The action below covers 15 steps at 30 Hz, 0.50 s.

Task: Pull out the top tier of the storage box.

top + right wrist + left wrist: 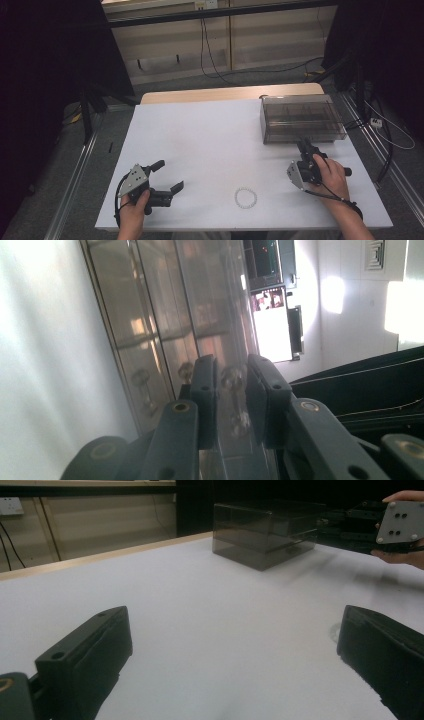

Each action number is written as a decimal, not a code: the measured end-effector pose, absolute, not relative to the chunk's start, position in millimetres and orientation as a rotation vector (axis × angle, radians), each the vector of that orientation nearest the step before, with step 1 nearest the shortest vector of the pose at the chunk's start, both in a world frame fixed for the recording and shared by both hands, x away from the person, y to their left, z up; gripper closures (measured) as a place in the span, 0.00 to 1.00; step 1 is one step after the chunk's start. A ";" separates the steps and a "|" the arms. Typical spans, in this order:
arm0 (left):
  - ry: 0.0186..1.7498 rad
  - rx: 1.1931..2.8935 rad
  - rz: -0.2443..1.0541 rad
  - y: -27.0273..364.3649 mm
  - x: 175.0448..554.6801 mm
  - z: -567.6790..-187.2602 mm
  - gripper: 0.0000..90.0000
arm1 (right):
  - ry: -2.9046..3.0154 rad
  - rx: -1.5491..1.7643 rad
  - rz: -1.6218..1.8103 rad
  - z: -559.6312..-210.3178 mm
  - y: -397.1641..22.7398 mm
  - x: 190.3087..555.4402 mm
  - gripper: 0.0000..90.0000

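Note:
A smoky clear drawer box [301, 119] stands at the table's back right. My right gripper [304, 146] is at its front face, held by a hand. In the right gripper view the jaws [231, 371] stand a narrow gap apart with a small round drawer knob [233, 377] between the tips; the pads do not visibly press it. My left gripper [169, 176] rests at the front left, wide open with nothing between its fingers [234, 625]. A white bead bracelet [245, 197] lies near the front edge, between the two grippers.
The white table top [200, 135] is bare between the grippers and the box [260, 532]. Other knobs [141, 377] show on the box front. Metal rails run along both sides of the table, and cables lie on the floor behind.

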<state>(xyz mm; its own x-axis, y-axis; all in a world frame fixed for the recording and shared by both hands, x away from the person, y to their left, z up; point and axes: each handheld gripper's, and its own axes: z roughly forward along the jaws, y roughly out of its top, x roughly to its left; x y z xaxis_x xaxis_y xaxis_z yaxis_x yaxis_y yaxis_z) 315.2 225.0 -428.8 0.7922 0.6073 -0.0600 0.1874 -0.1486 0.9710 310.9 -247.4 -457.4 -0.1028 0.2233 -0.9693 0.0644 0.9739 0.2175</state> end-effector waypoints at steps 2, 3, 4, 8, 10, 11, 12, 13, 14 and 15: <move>0.627 1.713 0.410 224.9 315.0 -428.7 0.02 | 1.668 0.258 0.185 -456.6 -244.6 309.5 0.80; 0.627 1.712 0.409 225.1 315.1 -428.6 0.02 | 1.660 0.276 0.195 -456.3 -243.5 308.4 0.79; 0.626 1.711 0.409 225.2 315.0 -428.6 0.02 | 1.661 0.293 0.219 -455.7 -242.8 307.6 0.78; 0.624 1.710 0.410 225.8 314.9 -427.6 0.02 | 1.640 0.379 0.310 -455.8 -238.7 304.6 0.73; 0.624 1.709 0.410 225.9 314.7 -427.3 0.02 | 1.624 0.403 0.326 -455.6 -237.6 303.2 0.69; 0.623 1.708 0.410 225.8 314.7 -427.2 0.02 | 1.622 0.427 0.352 -455.7 -237.1 302.3 0.68; 0.624 1.709 0.409 225.7 314.6 -427.2 0.02 | 1.620 0.446 0.371 -454.6 -237.3 301.4 0.66; 0.624 1.708 0.410 225.6 314.6 -427.2 0.02 | 1.601 0.482 0.405 -454.3 -237.1 300.9 0.65; 0.624 1.708 0.408 225.5 314.7 -427.2 0.02 | 1.604 0.507 0.427 -453.1 -237.5 300.5 0.65; 0.624 1.708 0.408 225.4 314.6 -427.2 0.02 | 1.595 0.535 0.458 -451.7 -237.9 300.1 0.64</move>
